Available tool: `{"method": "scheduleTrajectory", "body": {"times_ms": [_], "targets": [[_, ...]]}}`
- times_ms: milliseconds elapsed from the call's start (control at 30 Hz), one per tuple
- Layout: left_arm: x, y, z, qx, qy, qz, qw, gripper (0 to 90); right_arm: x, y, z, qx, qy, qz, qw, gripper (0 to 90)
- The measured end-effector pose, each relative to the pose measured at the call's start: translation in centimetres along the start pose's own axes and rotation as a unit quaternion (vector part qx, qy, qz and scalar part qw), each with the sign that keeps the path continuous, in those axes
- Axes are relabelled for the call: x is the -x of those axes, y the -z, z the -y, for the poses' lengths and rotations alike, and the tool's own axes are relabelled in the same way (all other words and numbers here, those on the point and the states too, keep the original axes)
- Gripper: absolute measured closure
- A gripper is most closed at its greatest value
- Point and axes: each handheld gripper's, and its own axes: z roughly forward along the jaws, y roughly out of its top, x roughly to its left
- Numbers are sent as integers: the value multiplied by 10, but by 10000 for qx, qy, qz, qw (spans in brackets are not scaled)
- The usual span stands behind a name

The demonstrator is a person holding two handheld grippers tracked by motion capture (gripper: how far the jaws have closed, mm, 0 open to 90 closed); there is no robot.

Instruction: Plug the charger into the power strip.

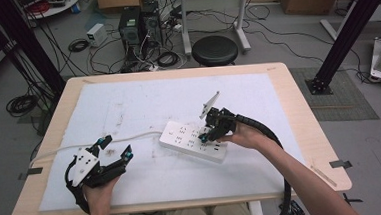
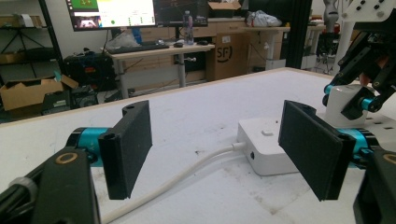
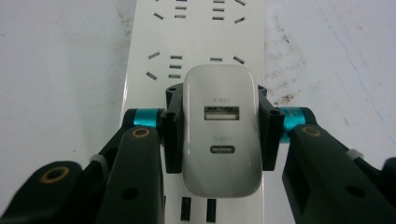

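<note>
Claw on the right (image 3: 218, 133) is pinching a small white USB charger (image 3: 221, 135) by its two flat sides, pads squeezing it just over the white power strip (image 3: 196, 42). From above, that claw (image 1: 211, 135) is sitting over the near end of the strip (image 1: 193, 140), which is lying at an angle in the middle of the bench (image 1: 299, 111). Whether the charger's prongs are already in a socket, I cannot tell. It is looking like a light, rigid plastic block, glossy and likely a bit slippery, so gripping the broad sides squarely, as now, seems the sensible hold; pushing it in should take a straight, firm press. The left claw (image 1: 113, 147) is waiting near the bench's front-left corner with jaws wide apart and nothing between them, pointing toward the strip's cord (image 2: 187, 175).
</note>
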Motion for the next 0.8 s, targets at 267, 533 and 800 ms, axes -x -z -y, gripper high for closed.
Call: {"method": "scheduleTrajectory", "body": {"times_ms": [267, 533, 800], "targets": [[-3, 3, 0, 0, 17, -25, 10000, 263, 0, 0, 1, 76, -53, -11, 10000, 635], [-4, 4, 1, 20, 23, -62, 10000, 263, 3, 0, 1, 77, -26, -112, 9999, 622], [-6, 4, 3, 15, 40, -60, 10000, 263, 2, 3, 0, 129, -102, -88, 9998, 245]]}}
